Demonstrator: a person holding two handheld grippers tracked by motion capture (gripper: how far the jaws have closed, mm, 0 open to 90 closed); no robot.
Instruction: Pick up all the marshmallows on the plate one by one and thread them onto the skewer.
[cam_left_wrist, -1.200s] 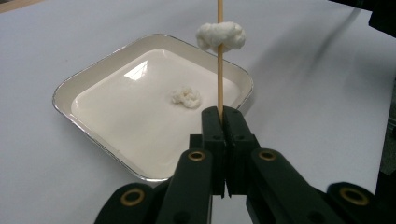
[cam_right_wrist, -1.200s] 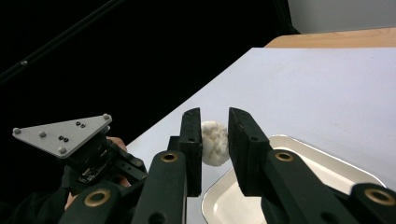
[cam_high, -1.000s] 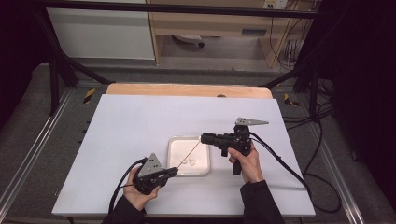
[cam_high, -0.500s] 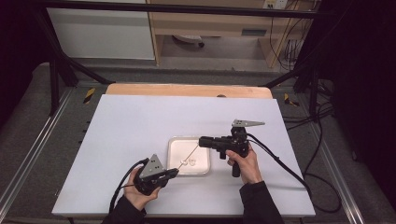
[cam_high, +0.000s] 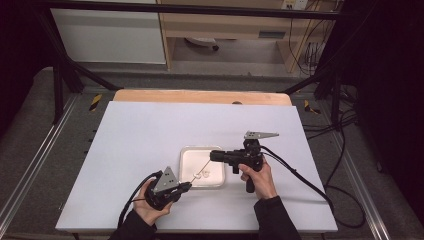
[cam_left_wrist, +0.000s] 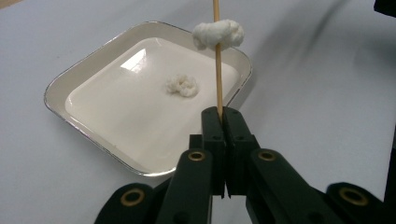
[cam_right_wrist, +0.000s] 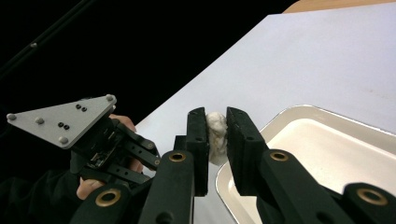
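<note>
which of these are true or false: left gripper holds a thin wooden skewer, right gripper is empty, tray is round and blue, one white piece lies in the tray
1. The left gripper is shut on a wooden skewer. True.
2. The right gripper is empty. False: its jaws have just been closing and now pinch a white fluffy piece.
3. The tray is round and blue. False: it is a square white tray with rounded corners.
4. One white piece lies loose in the tray. True.
5. The skewer is bare. False: a white fluffy piece is threaded on it.

A tray (cam_high: 218, 179) sits mid-table (cam_high: 150, 135) with a white lump (cam_left_wrist: 181, 85) in it, between both grippers.
</note>
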